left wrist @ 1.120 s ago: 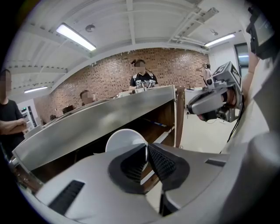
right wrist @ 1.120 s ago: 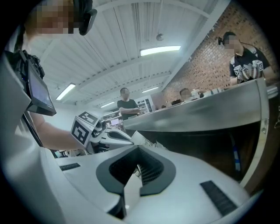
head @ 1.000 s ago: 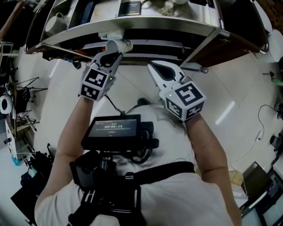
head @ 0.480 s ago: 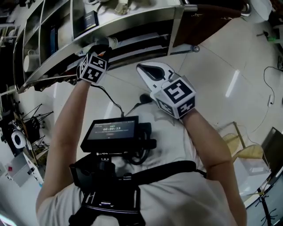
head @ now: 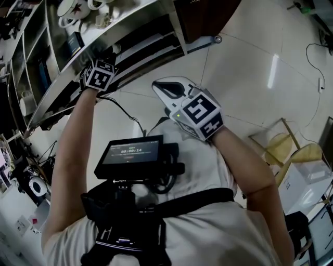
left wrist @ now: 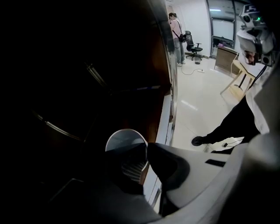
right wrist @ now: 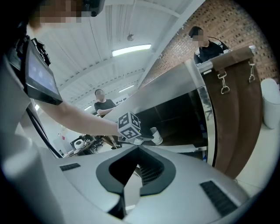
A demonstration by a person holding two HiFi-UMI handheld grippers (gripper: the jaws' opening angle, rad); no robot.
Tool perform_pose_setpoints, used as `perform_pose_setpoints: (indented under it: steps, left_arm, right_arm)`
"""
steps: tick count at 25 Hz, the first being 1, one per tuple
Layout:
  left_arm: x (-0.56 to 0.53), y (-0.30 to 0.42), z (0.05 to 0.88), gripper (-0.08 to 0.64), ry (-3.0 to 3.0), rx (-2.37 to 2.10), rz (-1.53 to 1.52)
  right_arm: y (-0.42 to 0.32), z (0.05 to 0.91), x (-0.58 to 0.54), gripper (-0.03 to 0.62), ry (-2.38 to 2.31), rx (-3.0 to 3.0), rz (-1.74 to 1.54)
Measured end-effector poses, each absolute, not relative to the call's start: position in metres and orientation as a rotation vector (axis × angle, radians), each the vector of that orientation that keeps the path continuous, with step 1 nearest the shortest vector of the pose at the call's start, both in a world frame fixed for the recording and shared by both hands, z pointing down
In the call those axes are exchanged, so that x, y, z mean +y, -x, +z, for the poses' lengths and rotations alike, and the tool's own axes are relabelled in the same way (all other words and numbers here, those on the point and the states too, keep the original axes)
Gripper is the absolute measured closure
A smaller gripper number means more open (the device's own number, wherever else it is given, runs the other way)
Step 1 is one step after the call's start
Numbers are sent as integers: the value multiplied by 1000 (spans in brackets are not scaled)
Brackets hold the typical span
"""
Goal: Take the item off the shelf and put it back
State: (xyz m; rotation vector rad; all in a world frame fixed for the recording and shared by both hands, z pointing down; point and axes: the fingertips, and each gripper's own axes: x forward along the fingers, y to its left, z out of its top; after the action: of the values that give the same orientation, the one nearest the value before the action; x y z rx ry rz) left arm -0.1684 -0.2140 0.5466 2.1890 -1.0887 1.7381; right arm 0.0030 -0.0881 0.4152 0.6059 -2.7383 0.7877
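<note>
A white paper cup [left wrist: 126, 141] lies mouth toward the camera in the dark shelf bay, and my left gripper [left wrist: 146, 151] is shut on its wall. From the right gripper view the same cup [right wrist: 156, 136] sticks out past the left gripper's marker cube [right wrist: 129, 126], level with a low shelf board. In the head view my left gripper [head: 106, 60] reaches under the edge of the metal shelf [head: 130, 21], and the cup is hidden there. My right gripper [head: 160, 85] hovers over the floor, apart from the shelf, shut and holding nothing; its closed jaws [right wrist: 139, 151] point at the shelf.
Mugs and boxes [head: 70, 10] sit on the upper shelves. A brown side panel [right wrist: 236, 109] ends the shelf at the right. A wooden chair [head: 291, 148] stands on the tiled floor at the right. A person [left wrist: 177, 37] and an office chair [left wrist: 192, 46] are far down the room.
My left gripper has carried the cup up and to the left, from in front of the shelf edge into the bay. The right gripper has stayed roughly in place as the head view swung.
</note>
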Motion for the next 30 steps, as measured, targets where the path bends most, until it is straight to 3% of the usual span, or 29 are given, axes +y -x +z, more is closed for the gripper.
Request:
perform_pose_setpoints:
  steps: [5,9,20,30]
  left_arm:
    - [-217,167,547,532,-2199,-1068,1764]
    - [-214,170,548,479,-2191,-1085,1796]
    - [-223,195,525,479,-2178,-1457,1878]
    - [-183,192,480,478,-2223,-1726,1648]
  right_arm:
    - [-5,416,-84,584,-596,-2729,798]
    - [-5,418,-84,584,-597,-2723,800]
    - [3,424,-76,584,-542,-2723,797]
    - [11,407,-68,584,-503,-2757,717]
